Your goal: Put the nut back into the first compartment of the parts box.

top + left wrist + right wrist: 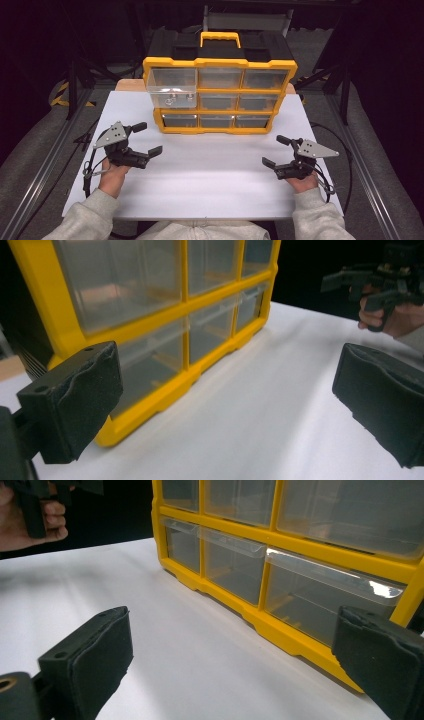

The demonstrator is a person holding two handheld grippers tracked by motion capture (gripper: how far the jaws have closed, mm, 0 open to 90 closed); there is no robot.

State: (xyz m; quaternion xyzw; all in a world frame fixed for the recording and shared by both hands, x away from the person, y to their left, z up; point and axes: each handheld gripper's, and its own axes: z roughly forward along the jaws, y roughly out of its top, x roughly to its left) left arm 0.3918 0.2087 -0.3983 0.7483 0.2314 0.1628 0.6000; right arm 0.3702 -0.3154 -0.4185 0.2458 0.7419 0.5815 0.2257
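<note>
Organizer [220, 95]: yellow-framed parts cabinet with nine clear drawers, standing upright at the far edge of the desk [210, 180], centred, long axis running left-right across the desk. Top-left drawer [171, 82] is pulled forward out of the frame, hanging over the drawer below; small metal parts show through its front. The other drawers look pushed in.

Left tongs [147, 140] sit near the left edge of the desk, jaws spread wide, nothing between them. Right tongs [277, 150] near the right edge, jaws likewise spread and empty. Both rest low over the desk, apart from the cabinet.

Key relation: the protruding drawer lies forward and slightly right of the left tongs, and well across the desk from the right tongs. Left hand is clearly the nearer one. In the left gripper view the cabinet's lower left corner [115, 425] is just ahead of the left-hand jaw.

Judgement: next move probably goes to that drawer, left tongs, approaching along the drawer's slide axis, front to back.
</note>
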